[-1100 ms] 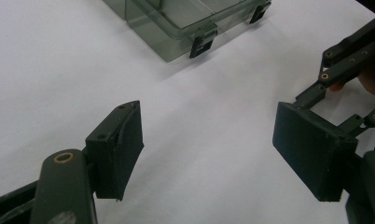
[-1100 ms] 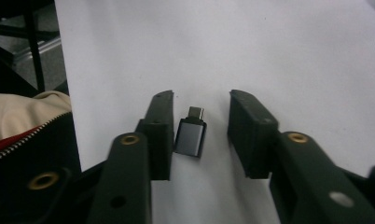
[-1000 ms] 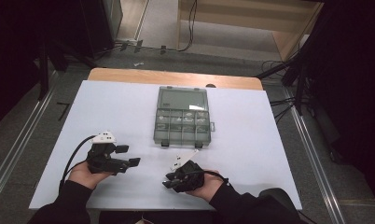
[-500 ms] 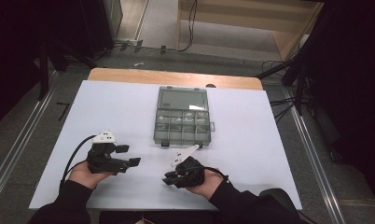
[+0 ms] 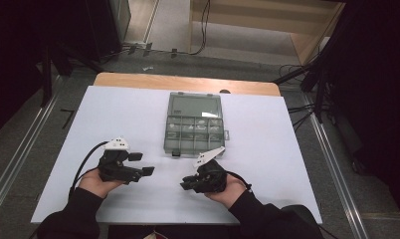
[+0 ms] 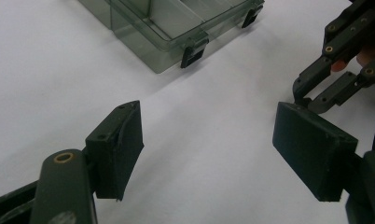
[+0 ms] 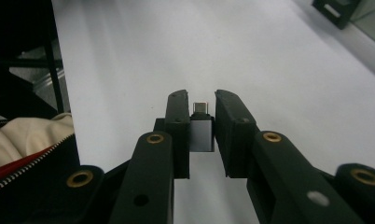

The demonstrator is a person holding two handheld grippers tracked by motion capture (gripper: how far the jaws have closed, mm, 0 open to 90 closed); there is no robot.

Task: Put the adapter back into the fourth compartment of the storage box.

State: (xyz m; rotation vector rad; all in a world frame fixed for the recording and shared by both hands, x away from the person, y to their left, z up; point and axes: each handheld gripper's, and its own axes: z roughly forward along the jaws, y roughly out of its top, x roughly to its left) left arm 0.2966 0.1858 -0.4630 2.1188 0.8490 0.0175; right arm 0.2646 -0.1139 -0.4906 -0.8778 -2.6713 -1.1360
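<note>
right gripper point(image 7: 202, 119) low over the white table point(image 5: 128, 114), jaws just drawn closer and now pinching a small silver adapter point(image 7: 202, 133) between the pads, metal plug end sticking out past the jaw tips. seen also from above point(image 5: 188, 183), with the clear compartment box point(image 5: 194, 124) lying ahead and slightly to its right, lid shut, latches toward the person. left gripper point(image 6: 209, 149) spread wide, nothing between the pads, bare table under them; same box ahead of it, near but apart; right gripper's dark links off to its right side.
</note>
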